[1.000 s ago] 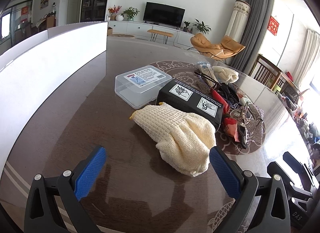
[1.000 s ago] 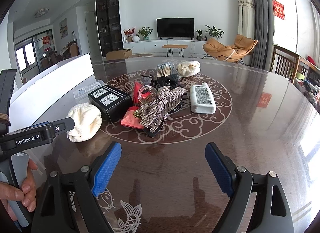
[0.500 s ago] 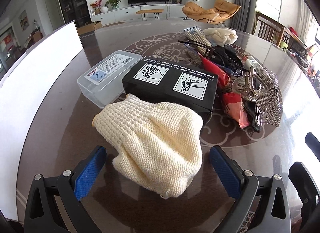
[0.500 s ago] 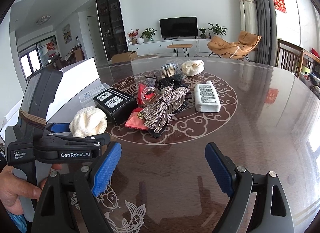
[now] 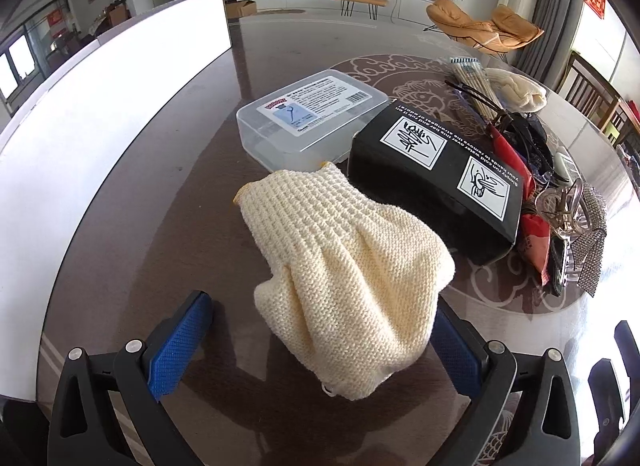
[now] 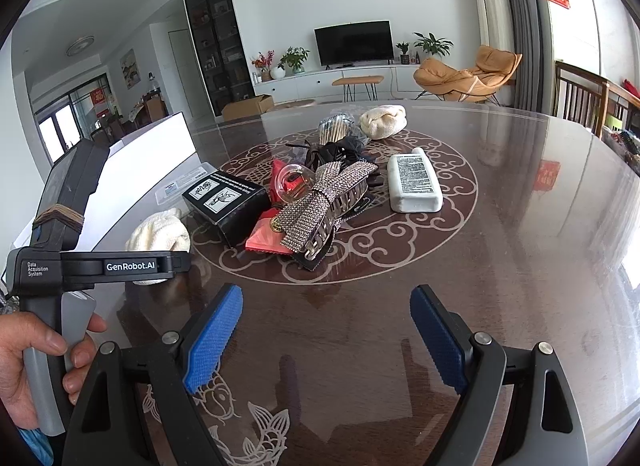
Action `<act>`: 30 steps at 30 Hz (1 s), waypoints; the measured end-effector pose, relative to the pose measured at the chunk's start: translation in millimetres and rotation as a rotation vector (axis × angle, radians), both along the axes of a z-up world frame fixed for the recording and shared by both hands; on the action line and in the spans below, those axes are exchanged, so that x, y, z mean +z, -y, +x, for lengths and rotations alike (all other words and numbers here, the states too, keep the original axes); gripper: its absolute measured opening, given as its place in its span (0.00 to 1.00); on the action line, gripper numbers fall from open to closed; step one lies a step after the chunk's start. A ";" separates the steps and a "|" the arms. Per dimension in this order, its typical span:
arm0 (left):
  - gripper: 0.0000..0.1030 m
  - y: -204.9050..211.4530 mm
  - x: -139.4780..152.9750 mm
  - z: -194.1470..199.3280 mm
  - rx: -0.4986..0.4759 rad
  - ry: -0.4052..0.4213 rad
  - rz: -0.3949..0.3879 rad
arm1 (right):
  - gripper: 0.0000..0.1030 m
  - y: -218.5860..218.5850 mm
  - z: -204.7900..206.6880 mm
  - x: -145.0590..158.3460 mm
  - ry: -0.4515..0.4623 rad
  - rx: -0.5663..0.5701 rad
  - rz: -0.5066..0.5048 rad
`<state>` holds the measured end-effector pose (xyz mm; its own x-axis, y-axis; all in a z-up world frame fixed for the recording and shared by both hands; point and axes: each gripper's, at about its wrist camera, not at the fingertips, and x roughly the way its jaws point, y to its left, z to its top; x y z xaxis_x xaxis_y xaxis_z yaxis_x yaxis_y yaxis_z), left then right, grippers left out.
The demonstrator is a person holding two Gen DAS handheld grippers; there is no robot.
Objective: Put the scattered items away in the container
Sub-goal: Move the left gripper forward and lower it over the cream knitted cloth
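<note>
The cream knitted glove (image 5: 344, 266) lies on the worktop (image 5: 160, 225) between the left gripper (image 5: 320, 342) jaws, which stand wide apart and grasp nothing; its right edge hides the right pad. The right gripper (image 6: 326, 330) hovers over bare worktop, jaws released, well short of the pile.

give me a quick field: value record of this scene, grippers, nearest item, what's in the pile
left gripper: open, its fingers either side of the cream knit cloth
right gripper: open, nothing between its fingers, over bare table
behind the cloth: black box and clear plastic box, side by side
pile: rhinestone hair clip, red packet, white bottle, second cream cloth
white container: along the table's left edge
</note>
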<state>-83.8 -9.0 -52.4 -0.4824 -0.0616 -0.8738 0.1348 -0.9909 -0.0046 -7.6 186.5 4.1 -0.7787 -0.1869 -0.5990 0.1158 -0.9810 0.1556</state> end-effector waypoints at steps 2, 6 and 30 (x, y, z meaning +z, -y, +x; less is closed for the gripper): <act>1.00 5.4 -0.8 8.8 0.001 -0.002 0.000 | 0.84 0.2 -0.2 -0.2 0.002 0.000 0.000; 1.00 11.5 -1.8 11.5 -0.018 -0.001 -0.001 | 0.84 0.0 -0.6 -0.4 0.006 0.000 0.003; 0.94 2.9 0.4 -13.8 0.035 -0.013 -0.010 | 0.84 -8.9 -3.4 -1.7 0.026 0.026 -0.073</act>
